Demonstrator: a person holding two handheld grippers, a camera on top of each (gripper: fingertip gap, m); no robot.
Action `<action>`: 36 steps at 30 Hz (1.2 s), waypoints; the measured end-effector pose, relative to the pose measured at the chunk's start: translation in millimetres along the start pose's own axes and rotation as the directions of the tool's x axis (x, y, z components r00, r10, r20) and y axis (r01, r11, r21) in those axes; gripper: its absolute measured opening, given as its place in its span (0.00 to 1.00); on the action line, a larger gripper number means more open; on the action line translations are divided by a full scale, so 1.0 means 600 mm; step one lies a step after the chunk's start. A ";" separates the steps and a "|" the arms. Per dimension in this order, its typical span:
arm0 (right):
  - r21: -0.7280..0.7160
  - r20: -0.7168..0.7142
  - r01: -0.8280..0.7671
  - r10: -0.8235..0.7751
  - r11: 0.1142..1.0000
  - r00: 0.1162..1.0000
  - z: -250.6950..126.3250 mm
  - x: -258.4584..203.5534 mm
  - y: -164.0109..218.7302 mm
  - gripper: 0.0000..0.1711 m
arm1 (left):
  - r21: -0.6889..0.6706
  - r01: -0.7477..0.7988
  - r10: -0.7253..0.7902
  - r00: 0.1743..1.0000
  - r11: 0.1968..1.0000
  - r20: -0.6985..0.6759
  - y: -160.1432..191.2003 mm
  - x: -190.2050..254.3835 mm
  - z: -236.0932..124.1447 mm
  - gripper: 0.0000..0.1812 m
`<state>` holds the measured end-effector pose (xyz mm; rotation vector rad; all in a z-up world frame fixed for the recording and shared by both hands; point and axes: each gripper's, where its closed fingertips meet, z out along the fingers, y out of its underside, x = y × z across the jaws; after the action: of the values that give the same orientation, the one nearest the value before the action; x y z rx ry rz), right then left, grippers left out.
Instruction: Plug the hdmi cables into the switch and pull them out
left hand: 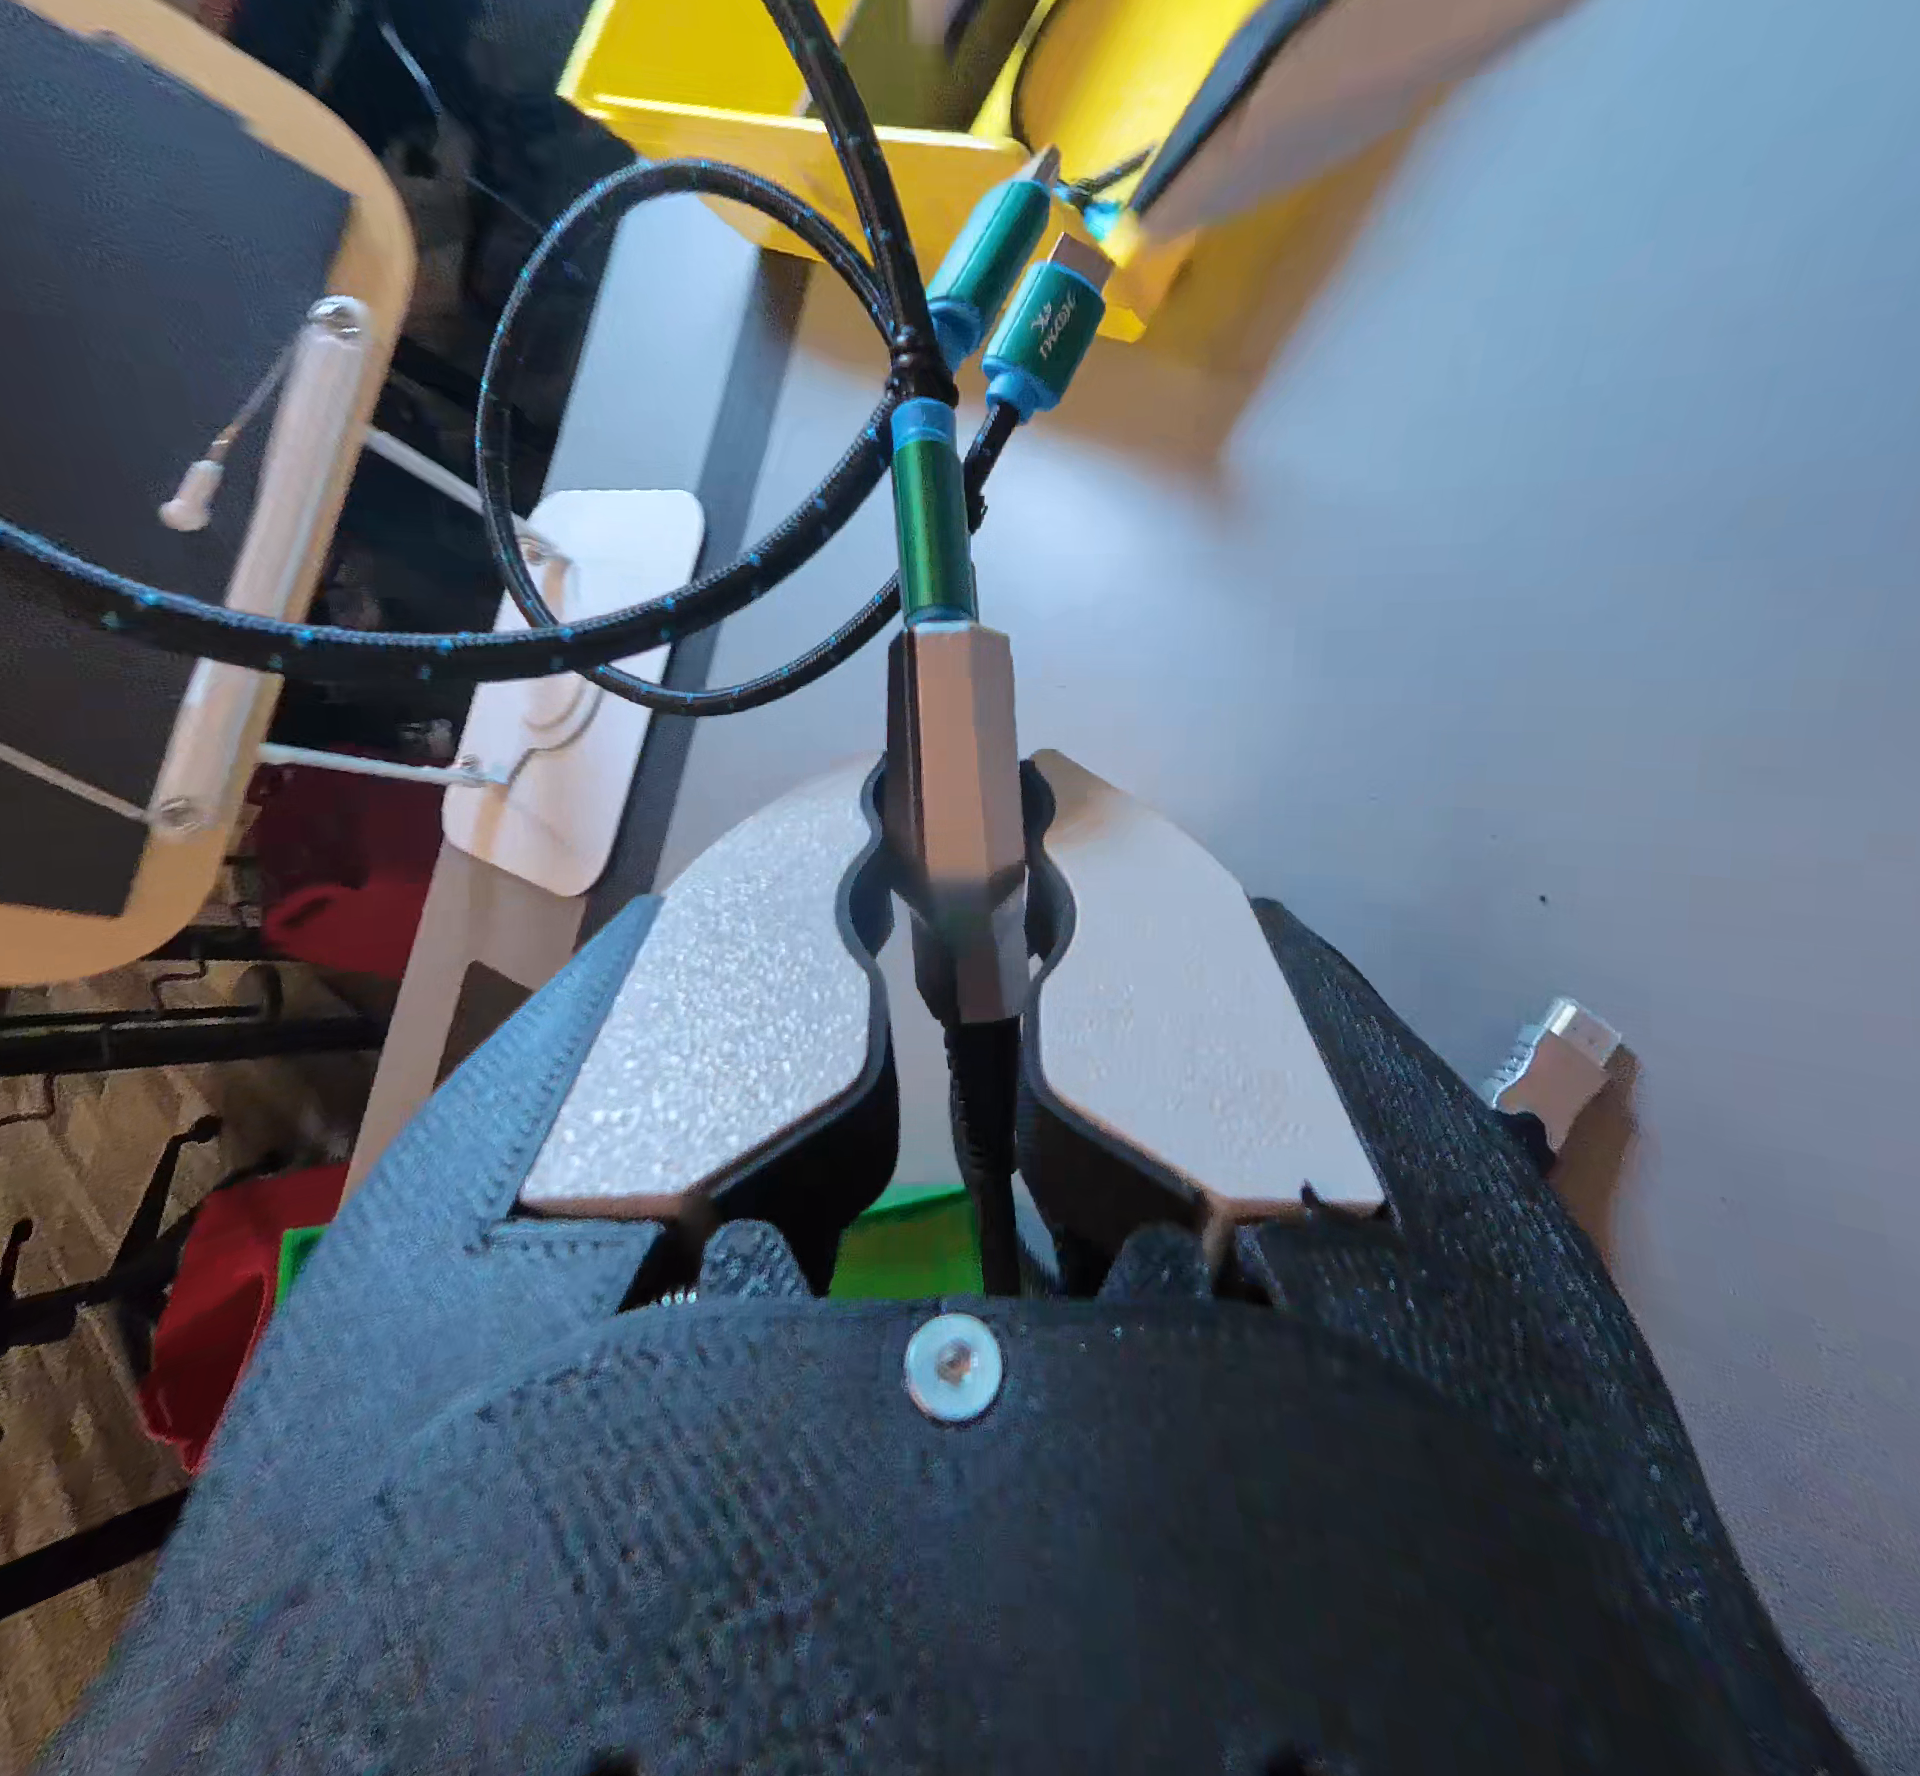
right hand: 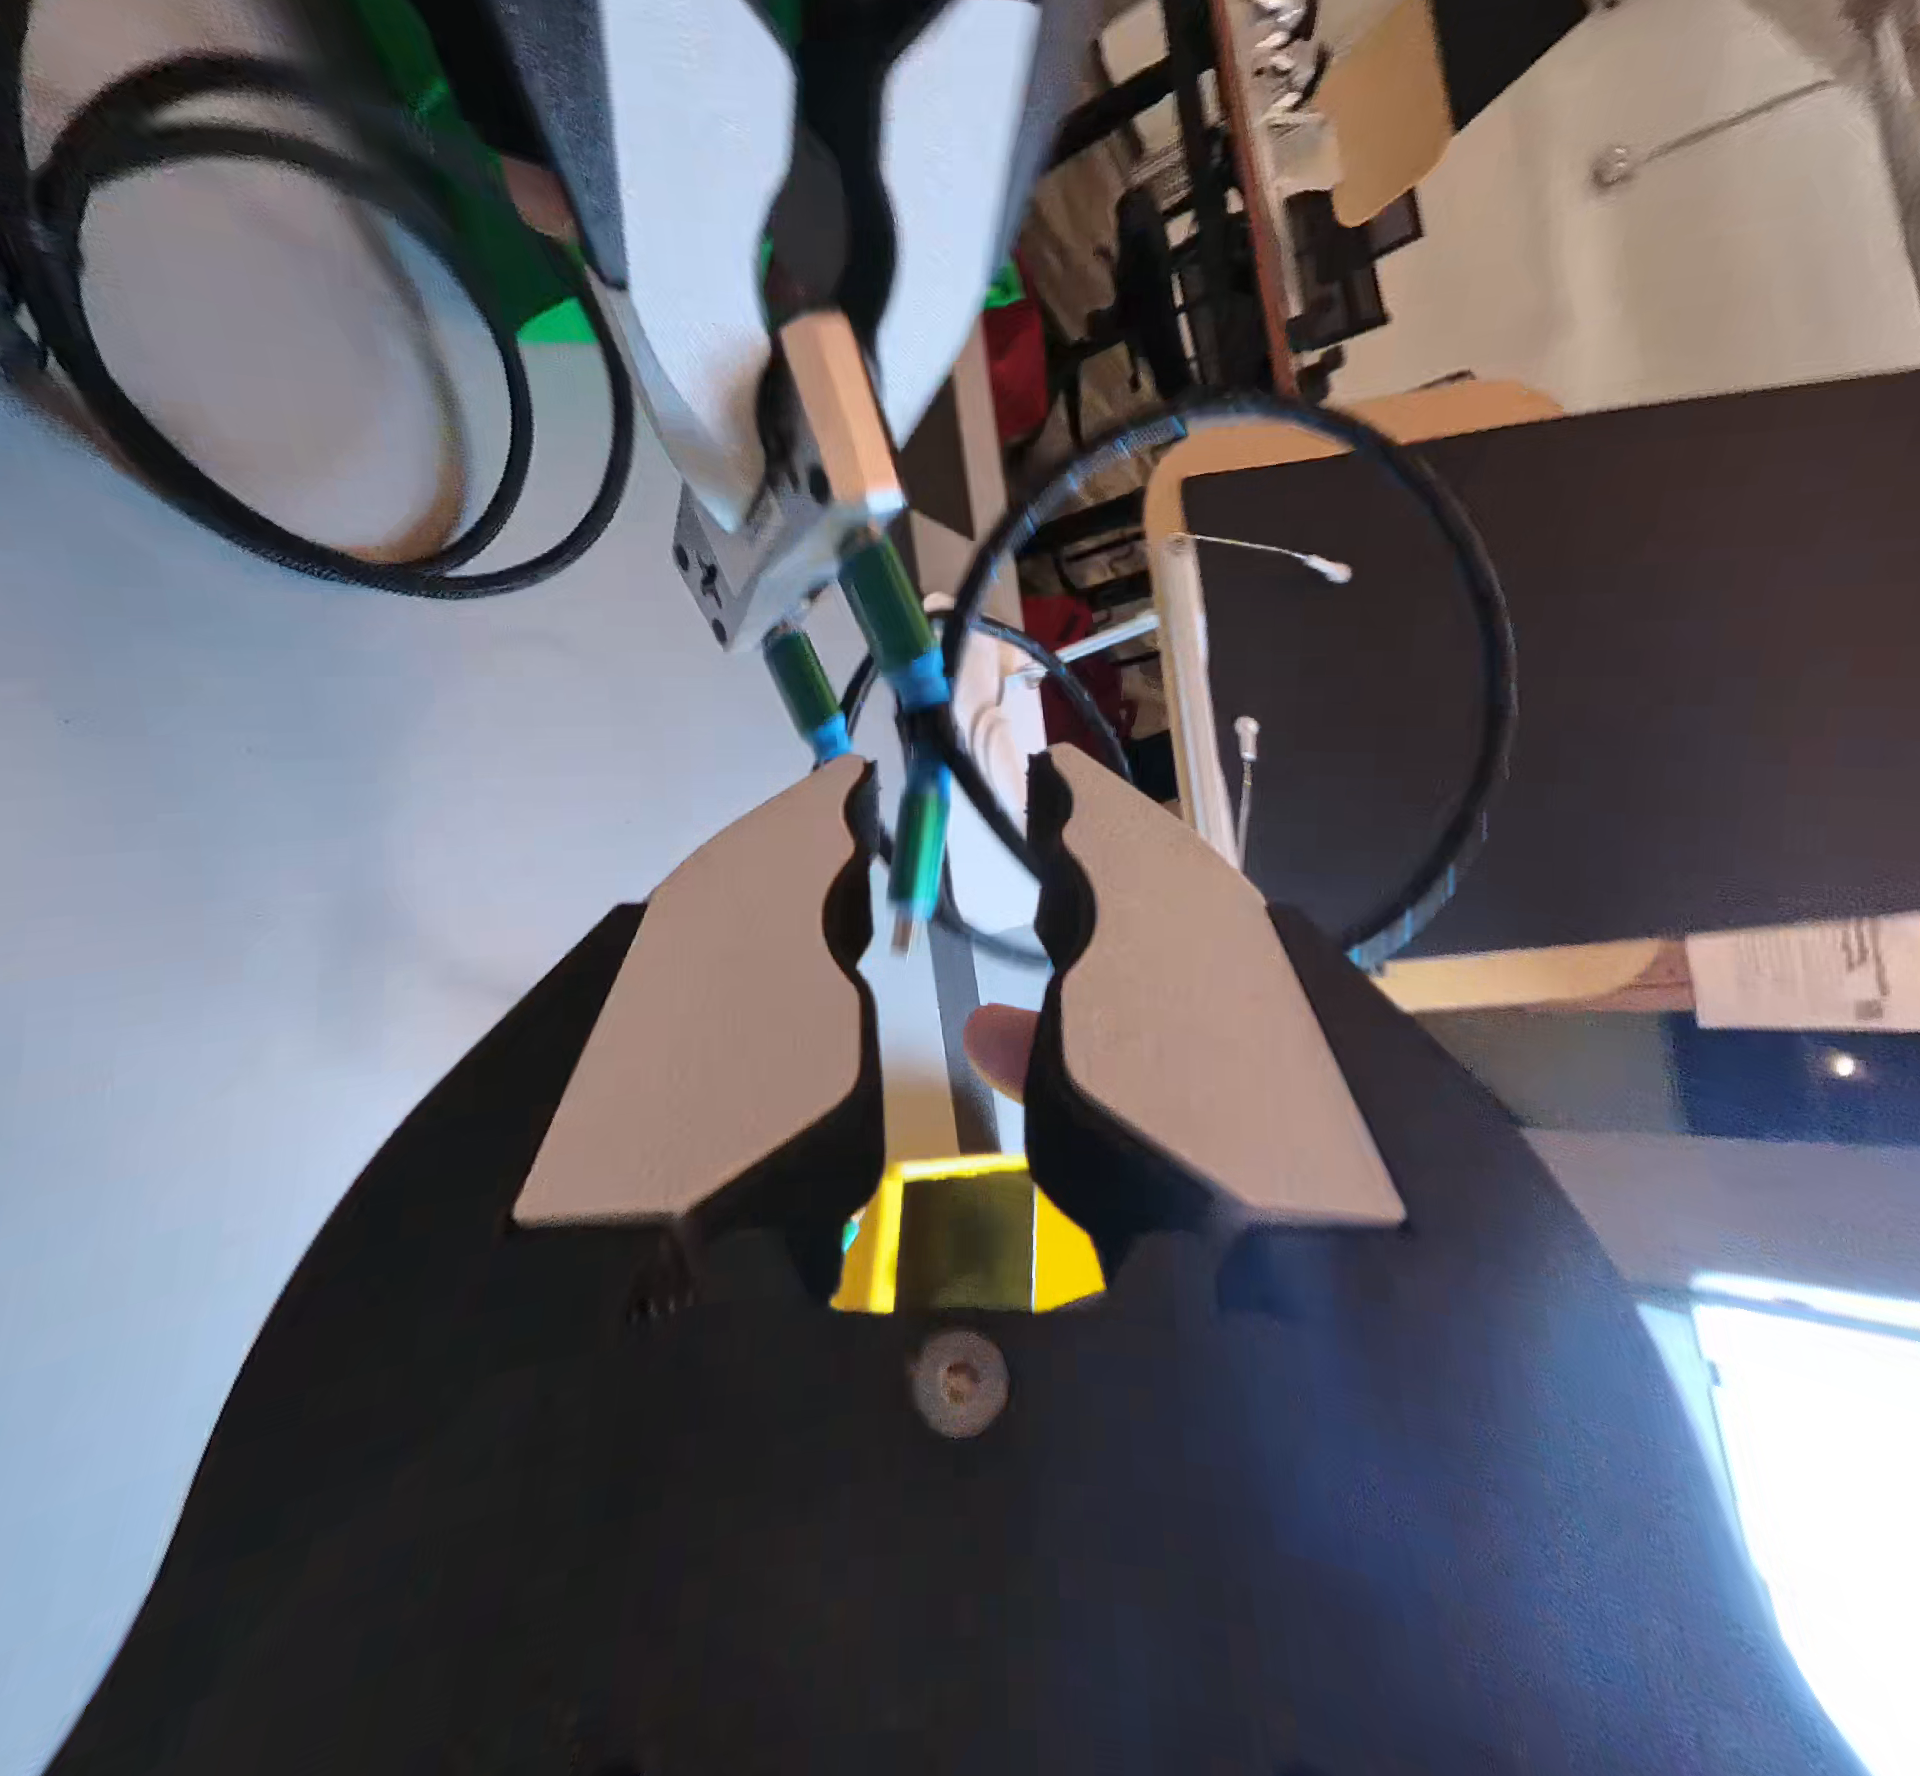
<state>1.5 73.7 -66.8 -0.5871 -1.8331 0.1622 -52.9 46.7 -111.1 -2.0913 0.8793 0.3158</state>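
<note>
The left tongs (left hand: 951,879), black-bodied with pale grey textured fingers (left hand: 727,999), are clamped on a slim silver metal HDMI switch (left hand: 956,791), which stands up out of the notches between them; a black cord runs from its near end back into the tongs. A green metal HDMI plug with a blue collar (left hand: 933,521) sits in the switch's far end. Just past it, two more green plugs of the same kind (left hand: 1044,318) hang loose in the air with bare metal tips, all on black braided cables flecked with blue (left hand: 520,479) that loop off to the left. A silver connector (left hand: 1553,1061) lies on the pale grey worktop (left hand: 1558,583), right of the tongs. Beyond the plugs stands a yellow open box (left hand: 727,53) at the worktop's far edge.

In the right wrist view, the right tongs (right hand: 948,791) stand apart with nothing gripped; one loose green plug (right hand: 920,843) dangles in the gap between the fingertips, whether touching them cannot be told. Farther on, the left tongs hold the switch (right hand: 842,417), with two green plugs (right hand: 888,604) at its near end. A coil of black cable (right hand: 312,324) lies on the worktop at the left.
</note>
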 end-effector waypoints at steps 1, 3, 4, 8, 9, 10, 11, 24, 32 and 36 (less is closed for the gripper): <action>-0.017 0.023 0.027 -0.026 1.000 0.999 0.017 -0.018 0.001 0.16 | -0.013 -0.019 0.018 1.000 1.000 -0.015 -0.001 0.012 0.010 0.12; -0.077 0.075 0.076 -0.070 0.994 0.995 0.045 -0.051 0.015 0.17 | -0.036 -0.058 0.057 0.998 0.998 -0.034 -0.002 0.030 0.023 0.12; -0.107 0.089 0.113 -0.103 0.988 0.991 0.056 -0.064 0.024 0.17 | -0.044 -0.075 0.074 0.996 0.996 -0.040 -0.002 0.036 0.026 0.12; -0.094 0.071 0.177 -0.171 0.980 0.983 0.073 -0.079 0.024 0.08 | -0.085 -0.136 0.133 0.990 0.987 -0.040 0.008 0.042 0.034 0.12; -0.090 0.072 0.184 -0.178 0.979 0.981 0.074 -0.081 0.024 0.08 | -0.087 -0.156 0.153 0.988 0.984 -0.036 0.010 0.041 0.034 0.12; -0.080 0.075 0.179 -0.173 0.981 0.982 0.074 -0.082 0.023 0.08 | -0.091 -0.183 0.181 0.983 0.979 -0.029 0.011 0.040 0.034 0.12; -0.071 0.081 0.171 -0.166 0.983 0.983 0.075 -0.083 0.023 0.08 | -0.096 -0.195 0.194 0.981 0.976 -0.025 0.012 0.040 0.033 0.12; -0.173 -0.122 -0.211 0.192 0.962 0.974 -0.058 0.089 0.192 0.08 | 0.005 -0.046 0.045 0.998 0.999 0.049 0.030 -0.048 -0.061 0.12; -0.403 -0.117 -0.396 0.382 0.825 0.917 -0.064 0.061 0.323 0.08 | 0.067 -0.083 0.078 0.994 0.994 0.070 0.003 -0.040 -0.066 0.12; -0.454 -0.104 -0.421 0.422 0.785 0.901 -0.021 0.029 0.360 0.14 | 0.074 -0.098 0.094 0.994 0.992 0.053 -0.001 -0.032 -0.060 0.12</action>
<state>76.8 266.7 -132.3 -1.3452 -1.7205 0.0124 -69.1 28.4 -78.4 -1.9665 0.9493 0.3774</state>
